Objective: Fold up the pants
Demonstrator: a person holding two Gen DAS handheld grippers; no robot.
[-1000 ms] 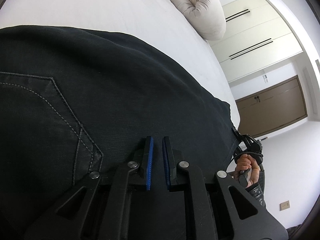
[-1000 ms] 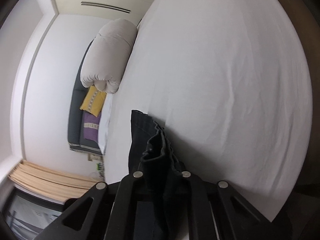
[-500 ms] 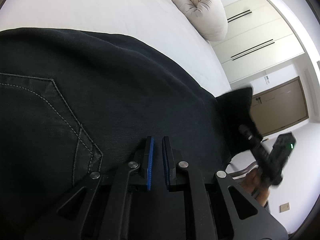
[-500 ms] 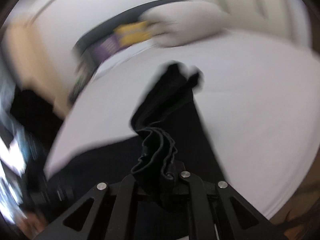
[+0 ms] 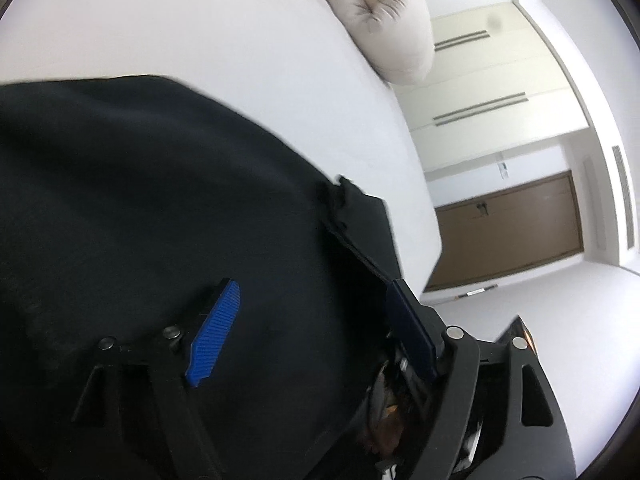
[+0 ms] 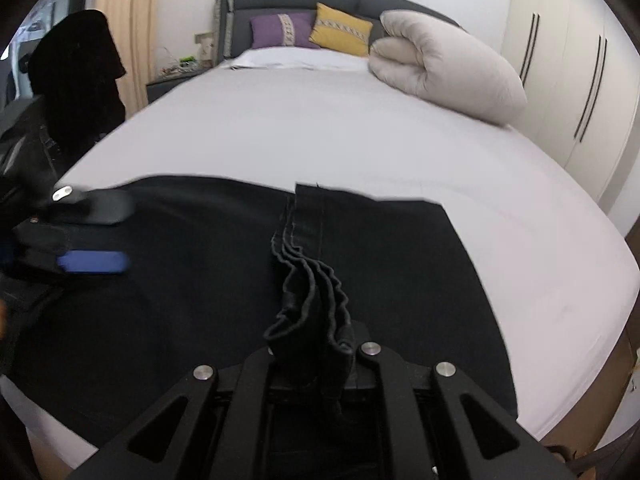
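Observation:
Black pants lie on the white bed, folded over near its foot edge. My right gripper is shut on the bunched leg hems and holds them over the lower layer. My left gripper is open, its blue pads spread wide just above the pants. It also shows at the left of the right wrist view. The folded-over hems lie just ahead of the left gripper's right finger.
A rolled beige duvet and purple and yellow pillows sit at the head of the bed. Wardrobes stand on the right. A dark garment hangs at the left. A brown door is beyond the bed's foot.
My right gripper has swung the leg hems up and over onto the pants' upper part. My left gripper has opened wide and shifted over the cloth.

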